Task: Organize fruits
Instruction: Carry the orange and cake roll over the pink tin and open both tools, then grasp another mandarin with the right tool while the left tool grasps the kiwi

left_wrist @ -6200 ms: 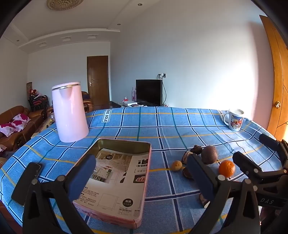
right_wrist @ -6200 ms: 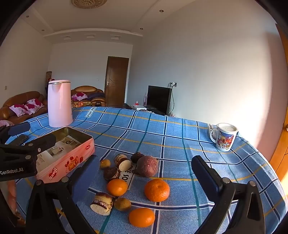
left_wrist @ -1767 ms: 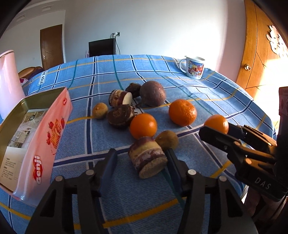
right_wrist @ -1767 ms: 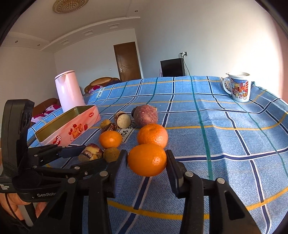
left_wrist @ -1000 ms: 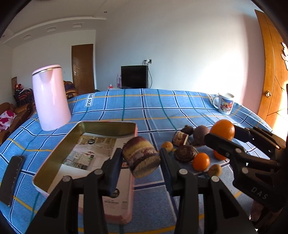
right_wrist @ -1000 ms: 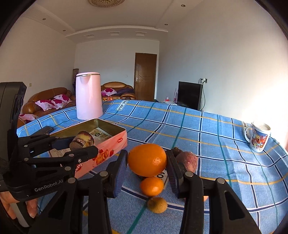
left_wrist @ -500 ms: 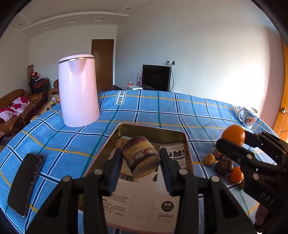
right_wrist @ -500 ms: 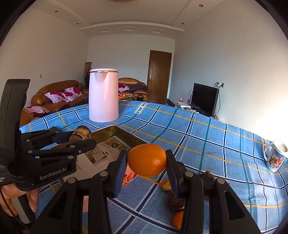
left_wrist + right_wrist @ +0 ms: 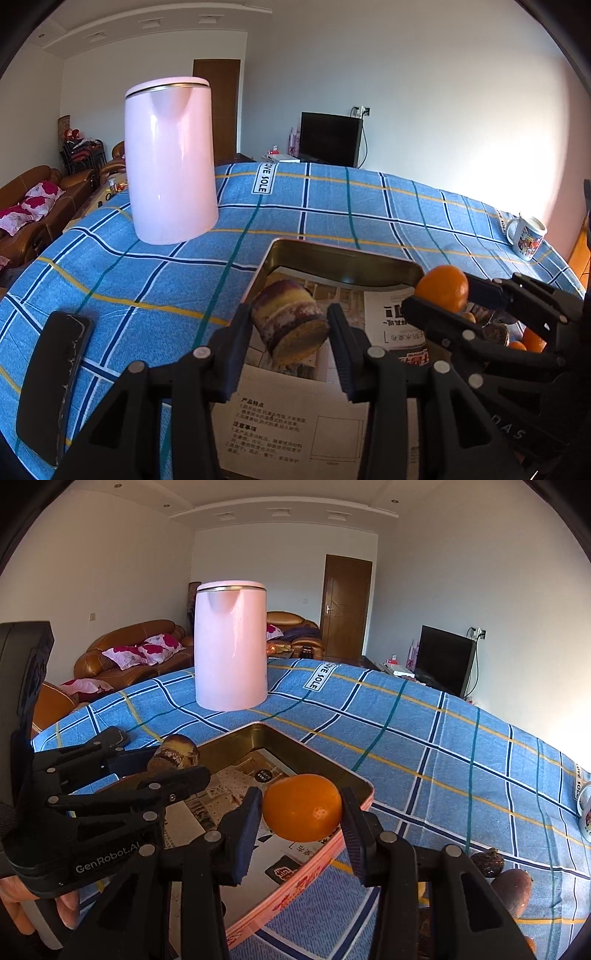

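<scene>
My left gripper [image 9: 290,325] is shut on a stubby purple-and-yellow cut sweet potato piece [image 9: 288,325], held above the open pink tin [image 9: 343,262] lined with printed paper. My right gripper [image 9: 301,814] is shut on an orange [image 9: 302,807], hovering over the same tin's [image 9: 354,779] near right rim. In the left wrist view the right gripper [image 9: 443,291] with its orange [image 9: 441,287] is at the right; in the right wrist view the left gripper [image 9: 162,764] with the potato piece [image 9: 173,755] is at the left. More fruit [image 9: 511,886] lies on the cloth to the right.
A tall pink kettle [image 9: 168,155] stands behind the tin on the blue checked tablecloth [image 9: 332,206]. A black phone [image 9: 51,384] lies at the left edge. A printed mug [image 9: 526,236] sits far right. Sofas, a door and a TV are beyond the table.
Both grippers have carried their loads leftward from the fruit pile to over the tin. The kettle now looms closer; the loose fruit has slid to the right edge of view.
</scene>
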A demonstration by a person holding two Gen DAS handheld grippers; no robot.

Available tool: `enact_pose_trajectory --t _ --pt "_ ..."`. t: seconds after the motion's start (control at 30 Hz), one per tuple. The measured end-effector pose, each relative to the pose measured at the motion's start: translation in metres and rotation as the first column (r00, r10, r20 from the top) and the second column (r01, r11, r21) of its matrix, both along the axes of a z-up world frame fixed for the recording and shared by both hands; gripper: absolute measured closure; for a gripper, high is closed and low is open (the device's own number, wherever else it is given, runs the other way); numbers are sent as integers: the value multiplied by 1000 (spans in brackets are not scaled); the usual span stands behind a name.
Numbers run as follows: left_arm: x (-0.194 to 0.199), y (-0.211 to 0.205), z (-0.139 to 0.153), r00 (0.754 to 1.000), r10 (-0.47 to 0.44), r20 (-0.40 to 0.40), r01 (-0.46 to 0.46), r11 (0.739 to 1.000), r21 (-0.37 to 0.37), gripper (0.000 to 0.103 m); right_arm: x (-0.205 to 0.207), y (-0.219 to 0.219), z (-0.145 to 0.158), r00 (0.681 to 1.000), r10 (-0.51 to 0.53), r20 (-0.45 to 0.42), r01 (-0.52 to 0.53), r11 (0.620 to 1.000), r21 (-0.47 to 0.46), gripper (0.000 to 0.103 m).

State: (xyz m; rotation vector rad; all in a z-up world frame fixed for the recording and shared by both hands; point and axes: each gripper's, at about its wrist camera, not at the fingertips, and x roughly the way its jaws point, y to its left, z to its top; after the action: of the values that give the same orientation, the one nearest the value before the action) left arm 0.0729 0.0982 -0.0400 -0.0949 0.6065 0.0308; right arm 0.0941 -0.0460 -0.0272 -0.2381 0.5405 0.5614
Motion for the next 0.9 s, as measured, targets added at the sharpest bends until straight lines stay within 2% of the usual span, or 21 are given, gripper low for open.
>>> enact_pose_trajectory --t 0.27,0.53,0.57,0.6,0.67,0.8,0.9 --pt "5 6 0 1000 12 -15 -12 1000 23 60 12 18 -12 998 17 -53 -19 999 -47 59" --pt "6 7 1 1000 8 -9 -7 1000 5 59 15 16 -13 996 23 -83 -27 999 -45 58" --pt "5 6 2 1000 7 -5 -7 1000 6 58 15 16 -13 996 25 -82 -28 999 -40 55" --pt "4 5 3 1000 4 -1 -4 1000 9 57 14 15 -12 996 27 -83 -30 999 -37 42" --pt "0 3 6 1000 4 13 -5 1000 12 49 12 11 -10 997 26 -74 -28 999 -23 28" --pt "-13 -4 17 998 -1 58 0 1000 16 37 1 -4 -4 998 21 -62 -22 1000 -13 28" --pt "-24 -14 23 996 -19 90 18 1000 12 30 -14 -33 1 1000 -11 -27 10 1000 -16 28"
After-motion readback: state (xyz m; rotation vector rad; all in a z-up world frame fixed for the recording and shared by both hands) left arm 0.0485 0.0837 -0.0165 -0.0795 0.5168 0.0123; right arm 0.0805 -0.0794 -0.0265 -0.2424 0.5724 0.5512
